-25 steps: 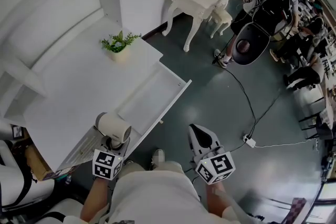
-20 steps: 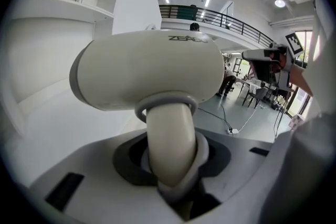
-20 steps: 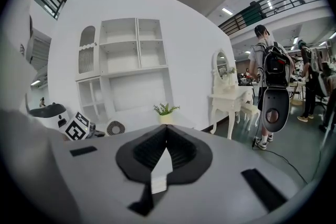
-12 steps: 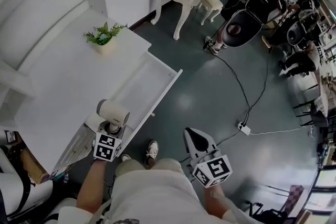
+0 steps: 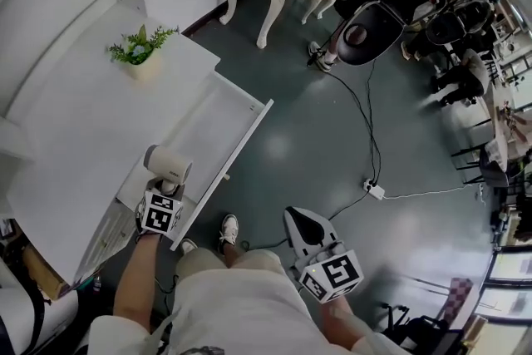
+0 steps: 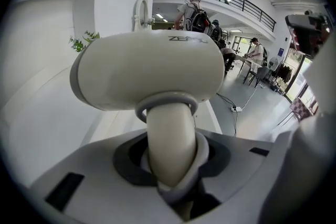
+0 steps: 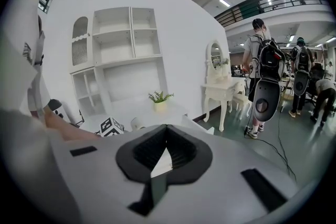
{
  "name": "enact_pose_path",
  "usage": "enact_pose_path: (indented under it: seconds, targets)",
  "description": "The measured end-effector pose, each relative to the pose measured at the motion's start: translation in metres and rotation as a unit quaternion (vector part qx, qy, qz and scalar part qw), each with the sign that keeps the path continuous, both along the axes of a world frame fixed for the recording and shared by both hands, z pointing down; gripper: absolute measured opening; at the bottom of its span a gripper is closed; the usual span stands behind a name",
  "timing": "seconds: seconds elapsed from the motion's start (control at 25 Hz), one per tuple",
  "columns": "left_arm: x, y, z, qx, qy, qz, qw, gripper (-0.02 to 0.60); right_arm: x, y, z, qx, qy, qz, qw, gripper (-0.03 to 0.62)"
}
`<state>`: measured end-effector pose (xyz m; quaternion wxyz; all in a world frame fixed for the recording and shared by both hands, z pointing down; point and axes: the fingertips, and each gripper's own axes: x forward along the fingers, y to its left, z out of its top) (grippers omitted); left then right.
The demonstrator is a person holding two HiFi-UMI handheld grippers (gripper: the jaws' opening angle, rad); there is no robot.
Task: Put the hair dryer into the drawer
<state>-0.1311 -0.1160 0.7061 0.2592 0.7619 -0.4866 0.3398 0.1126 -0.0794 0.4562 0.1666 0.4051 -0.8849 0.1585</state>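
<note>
- Head view shows the left tool (image 5: 162, 197) clamped on the handle of the hair dryer (image 5: 166, 164), with the cream barrel upright above its jaws.
- Left gripper view confirms the grip: the jaws stand partly apart and press on the handle (image 6: 170, 149) from both sides, with the barrel lying crosswise above.
- The hair dryer sits over the near end of the open drawer (image 5: 212, 129), just inside its front panel; I cannot tell whether it touches the drawer floor.
- The right tool (image 5: 306, 227) hangs over the dark floor, well apart from the drawer, its jaws together and nothing between them.
- A potted plant (image 5: 137, 50) stands on the white tabletop (image 5: 75, 120) beyond the drawer.
- Step in hand, as I judge it: placing the dryer into the drawer.
- The next move likely calls for lowering it until it rests flat, then opening the left jaws and lifting clear of the front panel.
</note>
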Motion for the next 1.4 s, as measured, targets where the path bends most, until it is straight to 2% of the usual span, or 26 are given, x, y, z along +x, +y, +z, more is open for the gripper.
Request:
enact_pose_path:
  seconds: [0.32,0.68,1.4]
  targets:
    - [-0.001,-0.032,0.037,-0.037,-0.026,0.014,0.9989,0.144,0.009,0.001,0.008,-0.013,0.010,0.020,1.000,0.008]
    - [0.007,-0.056,0.075,-0.070,-0.056,0.053,0.9946,0.144,0.019,0.002,0.015,-0.022,0.019,0.047,0.998,0.008]
    - [0.020,-0.086,0.102,-0.099,-0.077,0.073,0.9894,0.145,0.033,-0.008,0.023,-0.035,0.026,0.075,0.996,0.008]
